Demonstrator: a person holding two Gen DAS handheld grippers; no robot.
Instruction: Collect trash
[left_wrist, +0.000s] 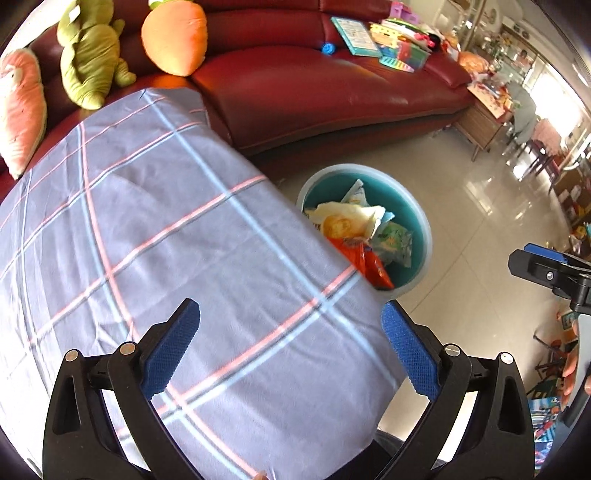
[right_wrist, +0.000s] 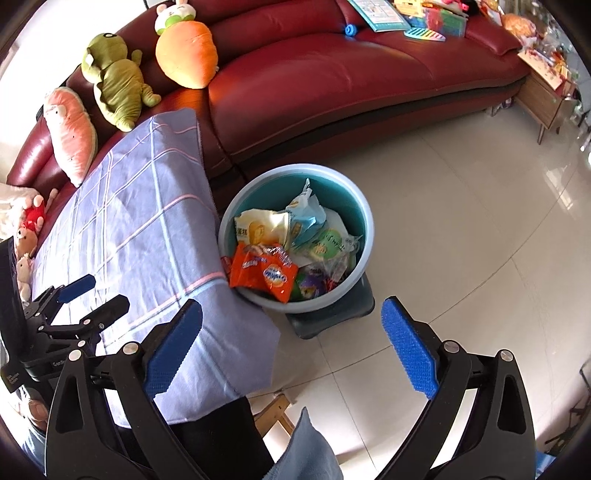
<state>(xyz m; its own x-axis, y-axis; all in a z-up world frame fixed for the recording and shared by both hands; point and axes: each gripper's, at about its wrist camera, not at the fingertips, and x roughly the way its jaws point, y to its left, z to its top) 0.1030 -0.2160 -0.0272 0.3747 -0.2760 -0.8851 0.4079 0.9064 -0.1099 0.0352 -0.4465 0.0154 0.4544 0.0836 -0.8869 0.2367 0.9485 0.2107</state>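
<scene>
Lying crumpled in the blue basin (right_wrist: 356, 210), the snack wrappers (right_wrist: 264, 271) are seen ahead of the right gripper (right_wrist: 291, 345) and ahead-right of the left gripper (left_wrist: 291, 349). Both grippers are spread wide, nothing grasped, beside the plaid-covered table (left_wrist: 147, 221).
</scene>
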